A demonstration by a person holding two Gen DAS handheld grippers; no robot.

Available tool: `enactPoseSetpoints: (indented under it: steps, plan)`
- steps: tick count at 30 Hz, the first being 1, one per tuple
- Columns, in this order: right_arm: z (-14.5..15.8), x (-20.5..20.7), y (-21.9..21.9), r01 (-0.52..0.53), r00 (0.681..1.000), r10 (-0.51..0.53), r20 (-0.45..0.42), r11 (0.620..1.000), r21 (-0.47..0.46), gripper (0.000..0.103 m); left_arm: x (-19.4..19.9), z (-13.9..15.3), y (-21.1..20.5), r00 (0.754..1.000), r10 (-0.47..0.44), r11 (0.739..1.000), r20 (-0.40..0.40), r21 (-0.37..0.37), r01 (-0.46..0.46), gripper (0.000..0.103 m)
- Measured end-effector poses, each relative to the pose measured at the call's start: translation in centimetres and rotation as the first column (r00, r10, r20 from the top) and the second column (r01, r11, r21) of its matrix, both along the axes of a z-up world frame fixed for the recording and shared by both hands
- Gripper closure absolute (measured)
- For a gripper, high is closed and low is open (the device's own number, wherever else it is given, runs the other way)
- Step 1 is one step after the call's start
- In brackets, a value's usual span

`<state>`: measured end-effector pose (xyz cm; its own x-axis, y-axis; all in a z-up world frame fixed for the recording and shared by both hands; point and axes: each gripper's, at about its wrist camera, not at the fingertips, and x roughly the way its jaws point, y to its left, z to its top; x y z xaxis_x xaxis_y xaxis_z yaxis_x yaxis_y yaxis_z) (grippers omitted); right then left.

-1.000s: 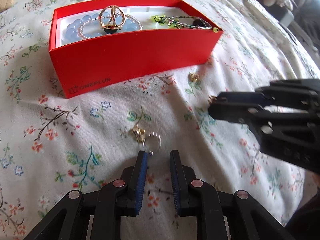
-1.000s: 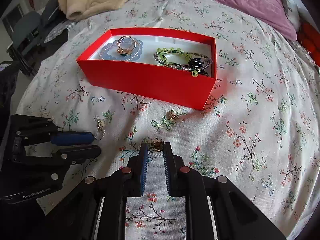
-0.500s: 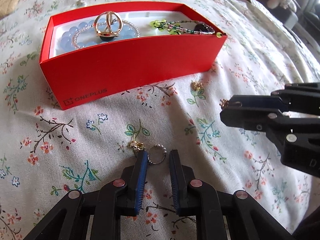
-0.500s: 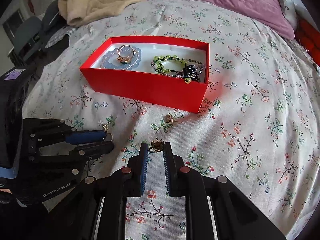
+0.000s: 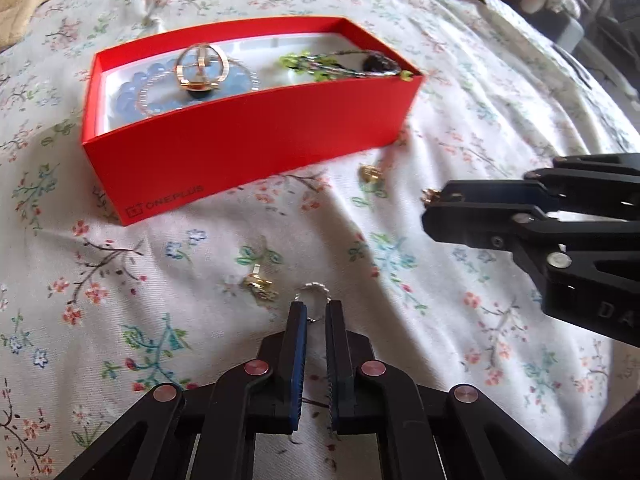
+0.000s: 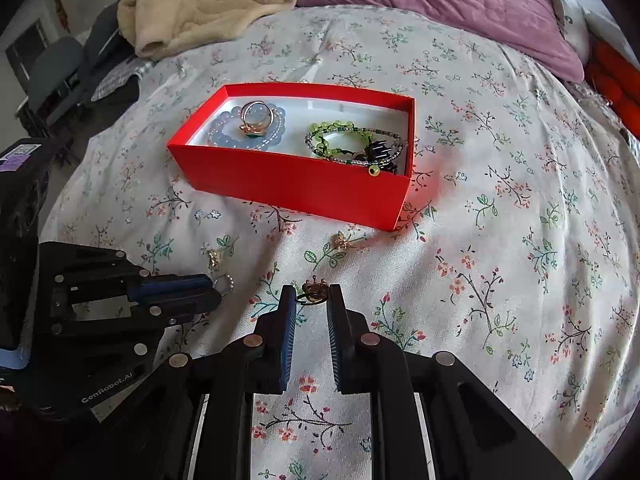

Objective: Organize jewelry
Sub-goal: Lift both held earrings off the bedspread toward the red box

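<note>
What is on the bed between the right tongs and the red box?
In the right wrist view, one small gold earring lies on the floral sheet between the right tongs and the red box.

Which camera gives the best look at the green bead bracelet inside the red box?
The right wrist view: it looks down into the red box, so the green bead bracelet shows as a full loop lying with a darker beaded strand. The left wrist view sees the box side-on, with only some green beads above the front wall.

Black left claw [image 5: 316, 312] has blue pads, silver rivets.
</note>
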<state>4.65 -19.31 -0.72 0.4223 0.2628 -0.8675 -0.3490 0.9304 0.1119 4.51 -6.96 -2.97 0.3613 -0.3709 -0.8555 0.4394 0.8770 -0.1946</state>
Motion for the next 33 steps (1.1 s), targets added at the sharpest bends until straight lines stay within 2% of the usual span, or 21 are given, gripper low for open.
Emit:
enactPoseSetpoints:
  steps: [2,4,10,16,33]
  plan:
    - [-0.1,0.0,-0.1,0.001,1.0,-0.001,-0.006,1.0,-0.001,0.086,0.0,-0.2,-0.3,1.0,0.001,1.0,-0.005,0.015,-0.001,0.067]
    - [-0.4,0.0,-0.1,-0.002,1.0,0.002,-0.012,1.0,-0.008,0.086,0.1,-0.6,-0.5,1.0,0.0,1.0,0.001,0.028,0.0,0.063]
    - [-0.6,0.0,-0.3,-0.009,1.0,0.008,-0.018,1.0,-0.011,0.086,0.7,-1.0,-0.9,1.0,-0.005,0.999,0.025,0.039,0.004,0.064]
    - [-0.4,0.2,-0.8,-0.001,1.0,0.001,-0.019,1.0,-0.004,0.086,0.7,-0.8,-1.3,0.999,-0.012,0.997,0.033,0.078,0.009,0.091]
    - [0.1,-0.3,-0.7,0.0,1.0,0.0,-0.008,1.0,-0.009,0.086,-1.0,1.0,-0.8,0.995,-0.029,0.996,0.094,0.087,0.021,0.091]
